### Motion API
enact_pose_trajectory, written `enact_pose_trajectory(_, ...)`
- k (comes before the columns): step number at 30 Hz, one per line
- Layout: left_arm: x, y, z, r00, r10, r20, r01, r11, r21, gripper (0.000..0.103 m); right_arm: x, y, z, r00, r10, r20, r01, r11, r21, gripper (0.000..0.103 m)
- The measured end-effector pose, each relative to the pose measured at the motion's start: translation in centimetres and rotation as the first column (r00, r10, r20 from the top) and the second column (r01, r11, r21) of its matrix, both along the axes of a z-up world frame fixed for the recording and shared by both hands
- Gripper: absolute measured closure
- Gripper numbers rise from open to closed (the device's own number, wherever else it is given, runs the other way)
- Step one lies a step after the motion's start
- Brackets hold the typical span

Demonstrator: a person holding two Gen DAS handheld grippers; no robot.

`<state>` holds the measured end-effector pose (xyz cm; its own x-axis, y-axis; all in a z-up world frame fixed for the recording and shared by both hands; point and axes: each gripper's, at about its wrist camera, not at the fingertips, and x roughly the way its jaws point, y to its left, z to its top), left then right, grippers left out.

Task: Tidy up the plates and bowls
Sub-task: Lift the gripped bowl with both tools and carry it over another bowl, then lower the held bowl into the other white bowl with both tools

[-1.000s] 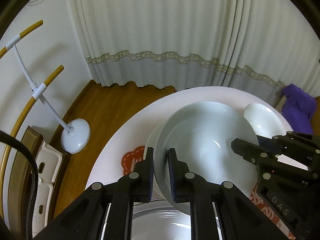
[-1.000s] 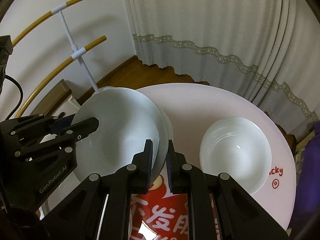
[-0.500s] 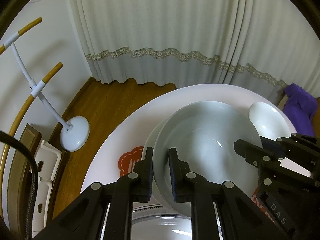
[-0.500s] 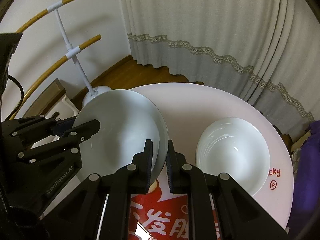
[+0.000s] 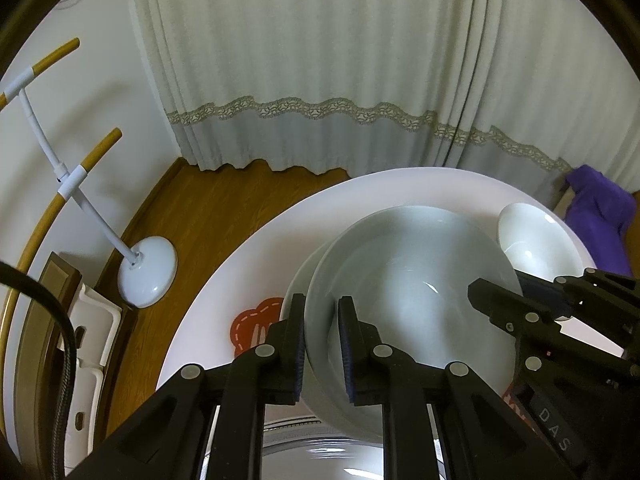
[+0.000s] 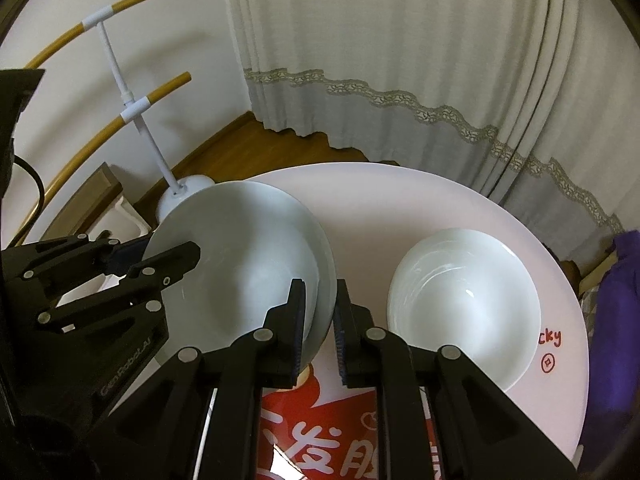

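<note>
Holding the large bowl [image 5: 412, 300] by opposite rims, my left gripper [image 5: 322, 344] and right gripper [image 6: 319, 332] are both closed on it, perhaps slightly above the round worktop [image 6: 400, 208]. A smaller bowl [image 6: 464, 300] sits to its right.

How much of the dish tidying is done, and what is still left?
No finished pile is in view. Right now the left gripper and right gripper each pinch a rim of the big pale bowl, which looks nested with a second dish. The white bowl still sits alone on the round table.
</note>
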<state>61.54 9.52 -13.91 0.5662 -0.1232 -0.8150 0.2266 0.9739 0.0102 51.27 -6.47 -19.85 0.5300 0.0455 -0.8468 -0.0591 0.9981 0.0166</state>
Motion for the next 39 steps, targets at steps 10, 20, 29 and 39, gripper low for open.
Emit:
enact_pose_trajectory(10, -0.4, 0.3, 0.2, 1.000, 0.000, 0.011, 0.000, 1.000, -0.006, 0.091, -0.1, -0.4, 0.5, 1.000, -0.018, 0.005, 0.018, 1.000, 0.014, 0.087)
enact_pose_trajectory(20, -0.5, 0.4, 0.0, 1.000, -0.002, 0.013, 0.002, 1.000, -0.003, 0.091, 0.0, -0.3, 0.4, 1.000, -0.009, 0.002, 0.009, 1.000, 0.027, 0.087)
enact_pose_trajectory(29, -0.7, 0.0, 0.2, 1.000, 0.003, 0.017, -0.003, 1.000, 0.013, 0.091, -0.1, -1.4, -0.4, 0.998, -0.047, -0.030, 0.050, 0.995, 0.087, 0.086)
enact_pose_trajectory(39, -0.4, 0.3, 0.3, 1.000, 0.004, 0.009, -0.004, 1.000, 0.001, 0.090, 0.5, -1.7, -1.5, 0.997, -0.046, -0.066, 0.057, 0.983, 0.176, 0.089)
